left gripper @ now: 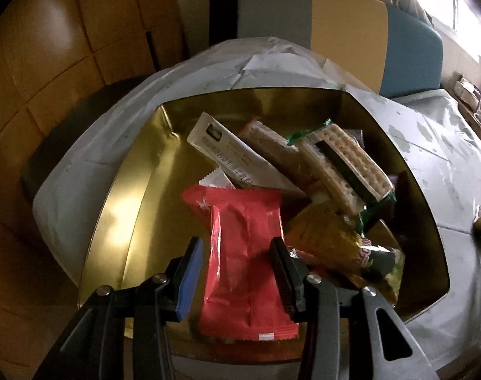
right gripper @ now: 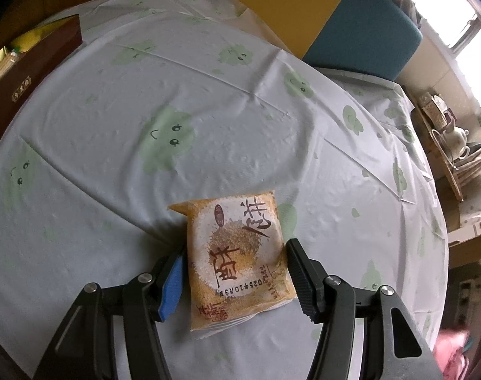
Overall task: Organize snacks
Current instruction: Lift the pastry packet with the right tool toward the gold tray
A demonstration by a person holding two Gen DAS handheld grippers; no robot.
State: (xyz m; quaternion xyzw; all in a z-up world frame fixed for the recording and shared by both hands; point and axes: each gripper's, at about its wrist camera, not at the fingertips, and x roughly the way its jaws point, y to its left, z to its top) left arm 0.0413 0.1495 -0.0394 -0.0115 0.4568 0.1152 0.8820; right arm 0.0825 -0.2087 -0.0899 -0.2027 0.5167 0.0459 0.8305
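In the left wrist view a red snack packet [left gripper: 240,221] stands between the pads of my left gripper [left gripper: 236,242], which is shut on its pinched middle. It hangs over the near side of a gold-lined box [left gripper: 129,190] that holds several snacks: cracker packs [left gripper: 345,164], a white bar [left gripper: 221,148] and a yellow bag [left gripper: 329,237]. In the right wrist view a yellow and white snack packet [right gripper: 240,221] lies flat on the tablecloth [right gripper: 208,95]. My right gripper [right gripper: 235,248] is shut on its two sides.
The box's brown outer wall [right gripper: 34,72] shows at the far left of the right wrist view. A yellow and blue chair back [right gripper: 351,19] stands beyond the table. A shelf with a white teapot [right gripper: 456,139] is at the right.
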